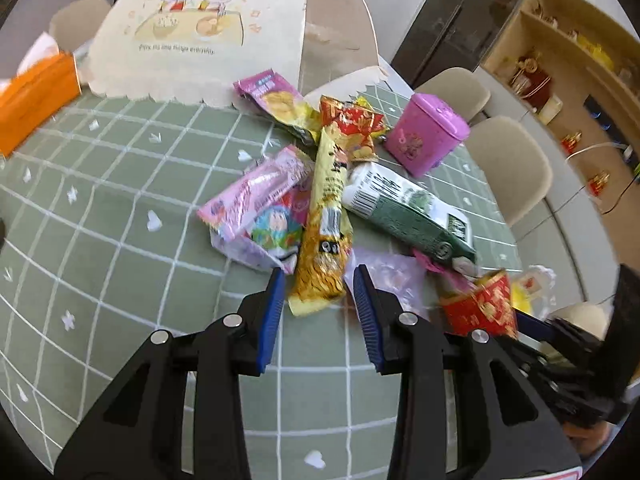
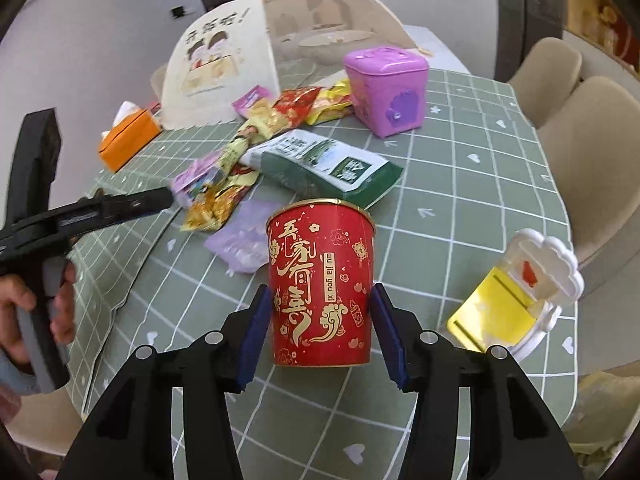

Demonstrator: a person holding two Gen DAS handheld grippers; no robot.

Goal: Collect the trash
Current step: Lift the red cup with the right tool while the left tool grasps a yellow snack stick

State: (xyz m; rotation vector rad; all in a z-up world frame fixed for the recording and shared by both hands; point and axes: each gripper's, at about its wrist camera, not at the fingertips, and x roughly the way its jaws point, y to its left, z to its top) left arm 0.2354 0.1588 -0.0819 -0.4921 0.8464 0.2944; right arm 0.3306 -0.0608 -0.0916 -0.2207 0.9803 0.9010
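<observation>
A pile of snack wrappers lies on the green checked tablecloth (image 1: 120,208): a long yellow wrapper (image 1: 326,220), a pink wrapper (image 1: 256,192), a red-gold wrapper (image 1: 352,124) and a green-white pack (image 1: 408,208). My left gripper (image 1: 320,292) is open, its jaws on either side of the yellow wrapper's near end. A red paper cup (image 2: 322,284) stands upright between the open jaws of my right gripper (image 2: 320,320); whether the pads touch it I cannot tell. The cup also shows in the left wrist view (image 1: 480,304). A purple mini bin (image 2: 386,92) stands behind the pile.
A yellow-white mini bin with its lid open (image 2: 516,292) stands right of the cup. An orange tissue box (image 1: 32,96) and a folded cartoon card (image 1: 200,32) stand at the back left. Beige chairs (image 1: 508,168) ring the table. A clear purple bag (image 2: 244,240) lies near the cup.
</observation>
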